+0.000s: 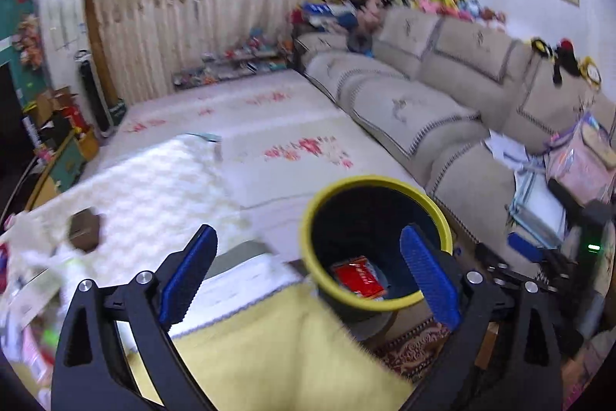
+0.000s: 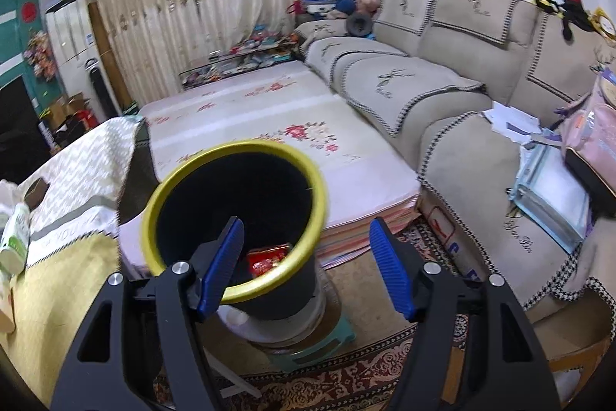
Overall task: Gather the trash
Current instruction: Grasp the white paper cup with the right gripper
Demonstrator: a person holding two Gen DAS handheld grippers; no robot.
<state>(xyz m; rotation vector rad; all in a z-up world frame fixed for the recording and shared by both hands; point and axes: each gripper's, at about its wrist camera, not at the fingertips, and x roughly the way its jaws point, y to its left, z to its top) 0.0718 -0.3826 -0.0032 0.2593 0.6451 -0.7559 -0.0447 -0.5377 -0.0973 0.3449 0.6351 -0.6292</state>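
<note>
Bin (image 2: pixel 235 214): black, yellow-rimmed, standing on a stool on the patterned rug (image 2: pixel 358 368), just beside the yellow cloth (image 1: pixel 269 345).
Trash: red packet (image 1: pixel 358 282) lying at the bottom of the bin (seen in both views).
Left gripper (image 1: pixel 308 268): jaws released, spread wide, nothing between them; its right finger overlaps the bin's rim.
Right gripper (image 2: pixel 304 264): jaws released, empty, straddling the bin's near rim.
Worktop (image 1: pixel 154 180): brown box (image 1: pixel 84 230) resting on the white cover.
Background: beige sofa (image 2: pixel 442 83).
</note>
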